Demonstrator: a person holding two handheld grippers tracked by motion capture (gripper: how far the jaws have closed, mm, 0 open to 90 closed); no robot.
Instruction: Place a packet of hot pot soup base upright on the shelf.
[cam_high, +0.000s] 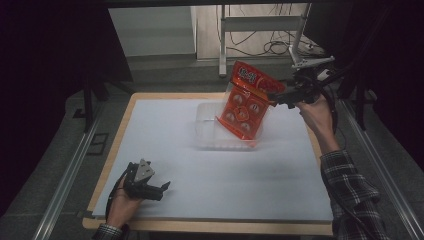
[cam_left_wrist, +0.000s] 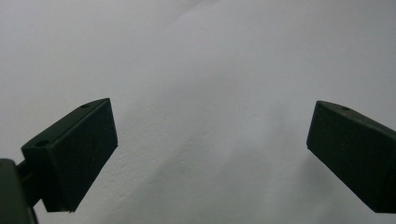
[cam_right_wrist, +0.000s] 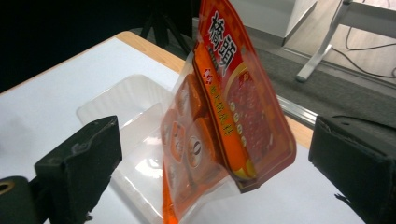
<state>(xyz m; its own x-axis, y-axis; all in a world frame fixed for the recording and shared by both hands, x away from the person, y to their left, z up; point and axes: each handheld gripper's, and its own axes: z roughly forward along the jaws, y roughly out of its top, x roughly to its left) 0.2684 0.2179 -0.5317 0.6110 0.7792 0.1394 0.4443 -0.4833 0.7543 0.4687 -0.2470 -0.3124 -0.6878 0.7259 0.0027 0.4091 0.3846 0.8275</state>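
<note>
Right gripper is hovering at the far right of the table, its jaws standing wide apart in the right gripper view. Pads are pressing on nothing; the red snack packet is standing between them but clear of both, with daylight showing on each side. Jaw tips in the high view are sitting just beside the packet's upper right edge; whether they are brushing it there I cannot tell.

Red snack packet is leaning upright and tilted, its lower end sitting inside the clear plastic tray, its printed header sticking up above the tray's far right corner. Round pieces are showing through the packet's clear window. The tray is lying on the white table sheet, right of centre and towards the far side.

Left gripper is resting at the near left corner, well apart from tray and packet, held in the person's left hand. Its jaws are gaping wide in the left gripper view, with bare white sheet between them and nothing gripped.

The right forearm in a plaid sleeve is running along the right edge of the table. Beyond the far edge, a metal frame leg and loose cables are lying on the floor.
</note>
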